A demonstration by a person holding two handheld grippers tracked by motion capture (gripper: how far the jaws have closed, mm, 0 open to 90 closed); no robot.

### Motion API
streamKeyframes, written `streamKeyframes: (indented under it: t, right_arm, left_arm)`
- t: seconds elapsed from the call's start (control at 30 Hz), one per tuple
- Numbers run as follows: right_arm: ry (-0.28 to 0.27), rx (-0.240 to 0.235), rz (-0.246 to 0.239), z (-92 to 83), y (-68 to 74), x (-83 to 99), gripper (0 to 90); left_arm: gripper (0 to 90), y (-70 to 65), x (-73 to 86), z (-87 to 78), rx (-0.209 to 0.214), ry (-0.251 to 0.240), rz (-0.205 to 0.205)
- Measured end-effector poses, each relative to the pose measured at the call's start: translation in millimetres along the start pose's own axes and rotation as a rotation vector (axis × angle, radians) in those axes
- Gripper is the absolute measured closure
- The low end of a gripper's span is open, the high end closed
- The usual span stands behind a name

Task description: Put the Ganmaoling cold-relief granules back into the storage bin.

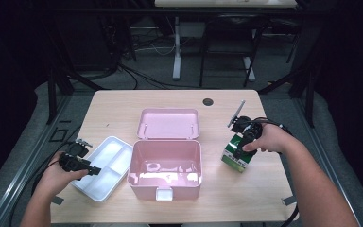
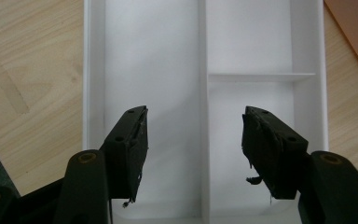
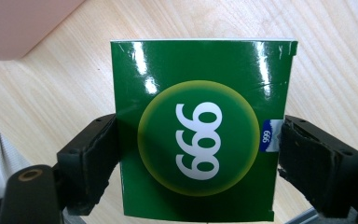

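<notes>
Item one, closest to my right gripper's lens: glossy green cardboard carton printed with white "999" in a yellow-ringed circle (image 3: 200,135), seated between the black jaws. Left jaw pad touches the carton's left edge; right pad sits against the small blue tab on its right edge, so I read my right gripper (image 3: 198,156) as clamped on the carton across its short width, long axis running away from the camera. Location in the high view: carton (image 1: 235,158) at 3 o'clock from the open pink plastic hinged box (image 1: 165,166), just beside it, on the pale wooden table (image 1: 260,194).

Governing relation: box mouth lies at 9 o'clock from the held carton; right hand (image 1: 269,139) is the nearer one. My judgement: a lift and leftward carry suits.

Item two: my left gripper (image 2: 193,144), jaws spread wide, holding nothing, poised over the white divided plastic tray (image 2: 95,70), which sits at 9 o'clock from the box.
</notes>
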State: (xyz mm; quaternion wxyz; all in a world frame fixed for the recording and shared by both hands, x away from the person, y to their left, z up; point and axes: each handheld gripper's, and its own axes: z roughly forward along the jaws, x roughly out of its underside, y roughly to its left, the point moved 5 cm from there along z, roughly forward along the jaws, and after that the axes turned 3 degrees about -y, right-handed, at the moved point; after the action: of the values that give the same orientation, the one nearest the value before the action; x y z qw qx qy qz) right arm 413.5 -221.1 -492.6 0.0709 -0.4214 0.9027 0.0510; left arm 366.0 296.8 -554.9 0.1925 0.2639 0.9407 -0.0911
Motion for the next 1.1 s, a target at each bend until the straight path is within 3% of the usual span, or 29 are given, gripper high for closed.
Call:
streamKeyframes:
  t: [0.3, 0.4, 0.5, 0.67, 1.1]
  right_arm:
    - [0.023, 0.01, -0.042, -15.7, 4.8, -3.7, 15.8]
    - [0.003, 0.005, -0.06, -18.8, 8.2, -5.4, 15.8]
    - [0.031, 0.006, -0.098, -26.7, 12.6, -6.6, 15.9]
    - [0.036, 0.003, -0.129, -32.3, 16.2, -7.4, 15.9]
    - [0.038, -0.011, -0.273, -51.8, 32.5, -9.8, 16.0]
  left_arm:
    - [41.1, -0.1, 0.0, 0.2, 0.0, 0.001, 0.0]
    - [41.1, -0.4, -0.4, -0.2, 0.002, -0.001, 0.003]
    - [41.0, -0.4, -0.2, -0.3, 0.001, 0.0, 0.004]
    - [41.0, -0.2, -0.1, -0.6, 0.002, -0.004, 0.002]
    - [41.1, -0.4, 0.1, 0.7, 0.003, 0.0, 0.002]
